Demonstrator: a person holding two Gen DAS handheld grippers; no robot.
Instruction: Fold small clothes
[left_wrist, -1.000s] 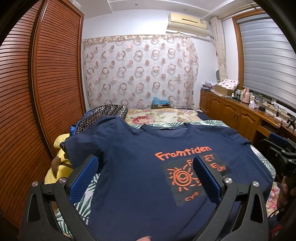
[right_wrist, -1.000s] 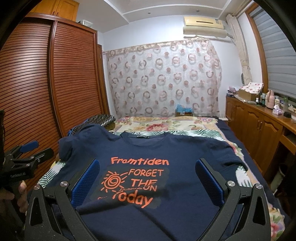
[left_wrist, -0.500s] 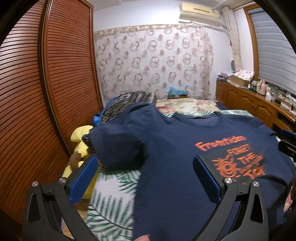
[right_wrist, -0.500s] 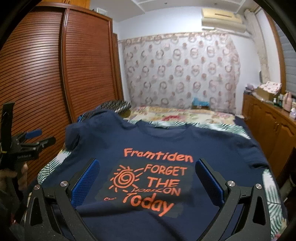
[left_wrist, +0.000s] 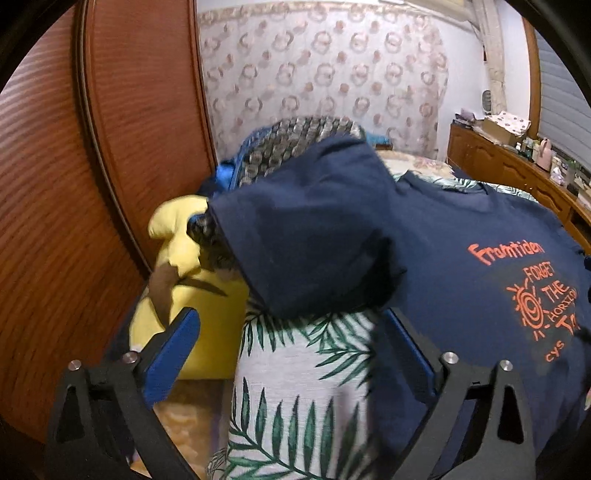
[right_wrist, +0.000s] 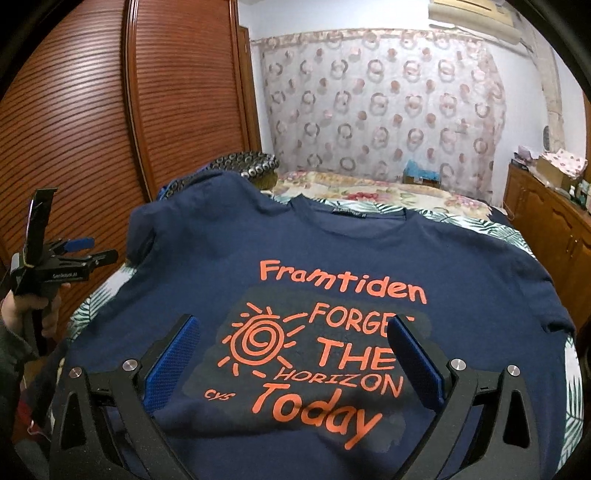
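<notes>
A navy T-shirt (right_wrist: 332, 251) with orange lettering lies face up on a leaf-print bed sheet (left_wrist: 295, 406). Its left sleeve (left_wrist: 306, 236) lies spread over the bed's left side. My left gripper (left_wrist: 291, 347) hangs low over the shirt's left side edge, under the sleeve. Its jaws are closing but still wide; only sheet and the shirt's edge lie beneath them, nothing is pinched. In the right wrist view the left gripper (right_wrist: 85, 251) shows at the far left, held by a hand (right_wrist: 22, 310). My right gripper (right_wrist: 291, 354) is open above the printed sun and words.
Louvred wooden wardrobe doors (left_wrist: 92, 184) run close along the bed's left side. A yellow cushion (left_wrist: 199, 295) fills the gap there, and a dark patterned pillow (left_wrist: 295, 136) lies behind the sleeve. A wooden cabinet (right_wrist: 546, 229) lines the right wall.
My left gripper swung left and sank toward the sleeve and the bed's left edge. My right gripper drew nearer to the print, which now looks larger.
</notes>
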